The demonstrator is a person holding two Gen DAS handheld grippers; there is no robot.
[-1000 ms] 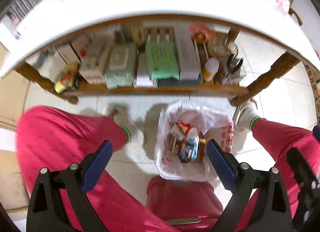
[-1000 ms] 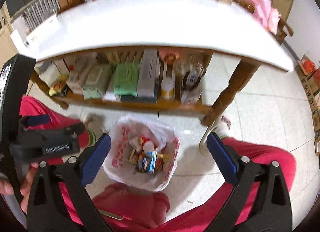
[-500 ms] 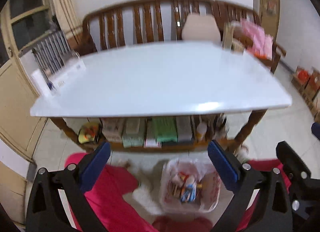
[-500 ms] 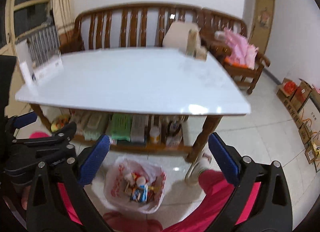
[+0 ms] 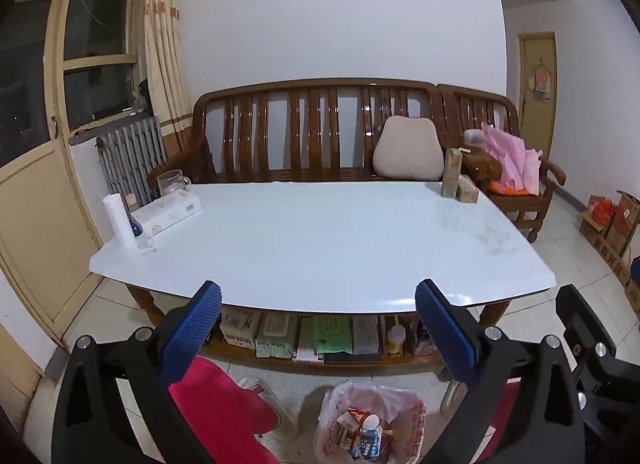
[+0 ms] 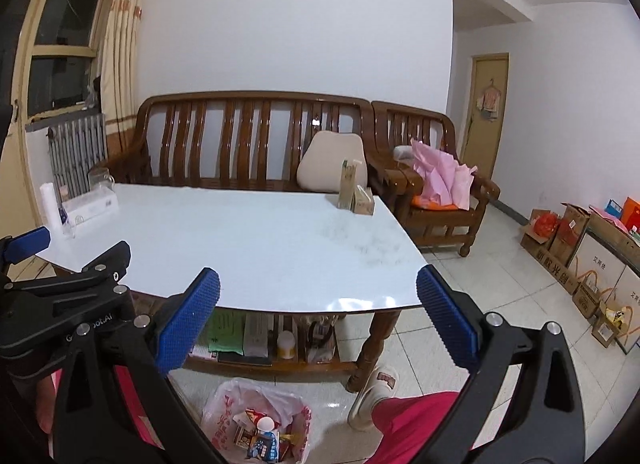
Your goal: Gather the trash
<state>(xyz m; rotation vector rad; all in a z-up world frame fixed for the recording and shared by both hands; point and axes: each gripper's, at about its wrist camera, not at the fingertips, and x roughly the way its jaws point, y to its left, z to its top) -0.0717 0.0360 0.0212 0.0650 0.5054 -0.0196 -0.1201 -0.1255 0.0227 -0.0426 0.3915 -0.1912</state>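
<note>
Below, the trash bag [image 5: 370, 422] is cut off; both grippers' fingers [image 5: 191, 334] [image 6: 188, 322] gape empty.

A pale green pack [image 5: 277, 334] on the shelf under the surface reads "Baby Wipes", and the cardboard boxes' [image 6: 557, 260] Chinese characters are too small to read surely.

Both wrist views face the table [image 5: 320, 240], sharing it

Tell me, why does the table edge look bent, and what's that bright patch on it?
Left wrist view: fisheye lens bows the white table, with lamp glare at its near edge. Right wrist view: same bowing and edge glare; both sharp, corners blacked out.
</note>
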